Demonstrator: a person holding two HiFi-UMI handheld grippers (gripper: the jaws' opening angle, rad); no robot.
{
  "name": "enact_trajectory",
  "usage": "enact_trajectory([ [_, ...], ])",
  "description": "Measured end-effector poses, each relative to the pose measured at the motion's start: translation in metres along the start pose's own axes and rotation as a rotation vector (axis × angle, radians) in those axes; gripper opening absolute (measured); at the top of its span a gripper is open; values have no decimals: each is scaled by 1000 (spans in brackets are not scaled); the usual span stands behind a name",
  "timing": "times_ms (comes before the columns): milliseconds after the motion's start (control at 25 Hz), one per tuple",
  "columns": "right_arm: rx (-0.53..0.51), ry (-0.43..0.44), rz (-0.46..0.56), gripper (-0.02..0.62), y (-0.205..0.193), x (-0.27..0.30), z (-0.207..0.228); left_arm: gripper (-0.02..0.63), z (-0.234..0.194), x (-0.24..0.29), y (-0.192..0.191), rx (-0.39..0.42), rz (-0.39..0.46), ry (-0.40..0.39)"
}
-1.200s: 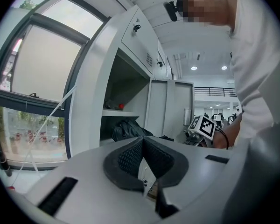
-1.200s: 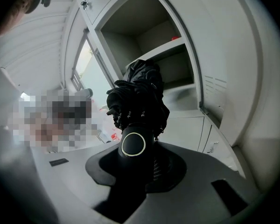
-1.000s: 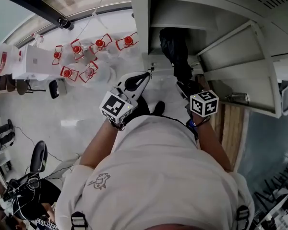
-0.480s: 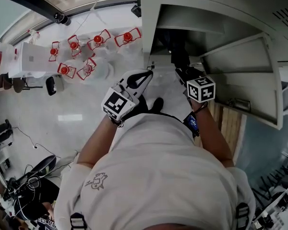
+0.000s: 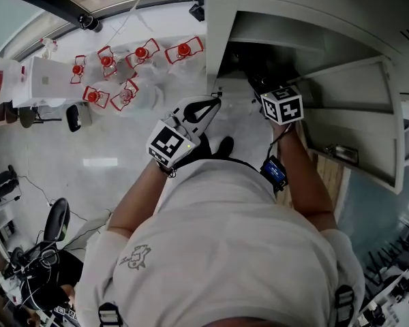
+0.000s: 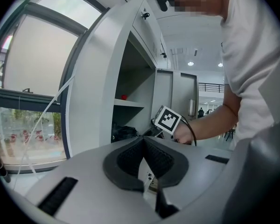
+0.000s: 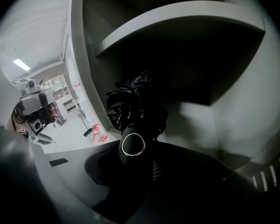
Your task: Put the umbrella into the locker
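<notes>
step: stowing umbrella (image 7: 136,107) | right gripper (image 7: 133,149) clamped on its ringed end; canopy inside locker (image 5: 218,26), under shelf (image 7: 177,20), near left wall | left gripper (image 6: 147,158) closed, empty, outside | advice: push deeper; rest it on compartment floor before releasing

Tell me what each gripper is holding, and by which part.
The right gripper holds the black folded umbrella by its handle, with the canopy pointing into the locker. The left gripper is shut, with nothing in it.
</notes>
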State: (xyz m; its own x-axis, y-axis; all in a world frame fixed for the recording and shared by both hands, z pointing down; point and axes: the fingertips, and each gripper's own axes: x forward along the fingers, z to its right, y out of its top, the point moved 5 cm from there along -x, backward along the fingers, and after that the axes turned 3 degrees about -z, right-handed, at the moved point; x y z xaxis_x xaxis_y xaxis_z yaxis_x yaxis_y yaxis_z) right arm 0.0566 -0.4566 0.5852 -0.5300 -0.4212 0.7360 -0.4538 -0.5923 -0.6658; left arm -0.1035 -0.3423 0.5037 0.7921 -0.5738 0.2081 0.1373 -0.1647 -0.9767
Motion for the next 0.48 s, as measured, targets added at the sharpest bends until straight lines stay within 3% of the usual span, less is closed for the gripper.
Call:
enact_trajectory([
  [480, -51, -38, -19, 144, 18, 26, 20, 11, -3, 2, 5, -12, 0, 2],
])
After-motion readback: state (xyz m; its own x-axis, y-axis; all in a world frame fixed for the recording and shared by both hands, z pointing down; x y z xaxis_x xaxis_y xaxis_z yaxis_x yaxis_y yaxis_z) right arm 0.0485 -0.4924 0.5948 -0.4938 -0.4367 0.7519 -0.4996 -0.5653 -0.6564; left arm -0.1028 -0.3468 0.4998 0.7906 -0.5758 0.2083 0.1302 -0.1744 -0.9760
